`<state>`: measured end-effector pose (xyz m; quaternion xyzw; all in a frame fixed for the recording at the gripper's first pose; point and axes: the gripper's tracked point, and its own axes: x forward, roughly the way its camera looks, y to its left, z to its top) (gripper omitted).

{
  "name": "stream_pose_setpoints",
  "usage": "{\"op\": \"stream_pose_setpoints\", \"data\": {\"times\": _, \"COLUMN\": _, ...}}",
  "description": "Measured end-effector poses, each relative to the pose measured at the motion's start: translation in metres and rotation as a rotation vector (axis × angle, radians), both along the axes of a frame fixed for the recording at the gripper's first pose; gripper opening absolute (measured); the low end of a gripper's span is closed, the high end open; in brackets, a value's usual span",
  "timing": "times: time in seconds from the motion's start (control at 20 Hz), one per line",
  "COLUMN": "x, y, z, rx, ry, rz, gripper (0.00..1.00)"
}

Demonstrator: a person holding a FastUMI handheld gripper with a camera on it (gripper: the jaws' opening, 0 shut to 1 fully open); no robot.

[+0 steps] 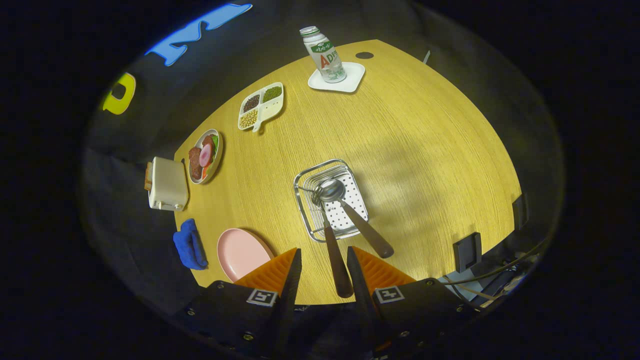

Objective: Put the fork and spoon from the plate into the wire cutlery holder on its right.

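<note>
A wide wooden counter (410, 150) with a yellow grain stretches out below the camera, which looks steeply down on it. At its far left edge sits a cream toaster (167, 184) with a slice of bread showing at its side. Near the middle of the counter stands the wire cutlery holder (330, 200), a rectangular metal basket with a perforated white base. To its left, close to the gripper, lies a pink plate (241, 251) with nothing on it. Just left of that plate is a crumpled blue cloth (190, 245). Farther off, beside the toaster, is a small dish of sliced food (205, 156), and beyond it a white divided dish (261, 106) with beans and grains in three sections. At the far side a bottle (324, 54) stands upright on a white square coaster (350, 80). Both utensils rest in the holder with their heads down and their handles leaning out towards the camera. The spoon (350, 212) lies with its bowl over the base and its handle slanting right. The fork (332, 250) has its handle reaching back between the fingers. The gripper (322, 272) hangs over the near edge of the counter, its jaws apart, with gaps on both sides of the fork handle, so they are not clamped on it.
</note>
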<state>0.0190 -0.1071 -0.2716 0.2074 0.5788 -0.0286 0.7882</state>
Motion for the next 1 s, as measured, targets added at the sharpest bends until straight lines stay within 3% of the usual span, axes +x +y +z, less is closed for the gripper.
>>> {"op": "stream_pose_setpoints", "data": {"times": 0.25, "x": 0.013, "y": -0.013, "z": 0.043, "rx": -0.062, "ry": -0.184, "rz": -0.007, "gripper": 0.56}}
{"op": "stream_pose_setpoints", "data": {"times": 0.5, "x": 0.038, "y": -0.028, "z": 0.119, "rx": -0.222, "ry": -0.522, "rz": -0.008, "gripper": 0.56}}
{"op": "stream_pose_setpoints", "data": {"times": 0.75, "x": 0.047, "y": -0.004, "z": 0.191, "rx": -0.312, "ry": -0.815, "rz": 0.002, "gripper": 0.56}}
{"op": "stream_pose_setpoints", "data": {"times": 1.0, "x": 0.055, "y": 0.014, "z": 0.269, "rx": -0.5, "ry": -1.109, "rz": 0.022, "gripper": 0.56}}
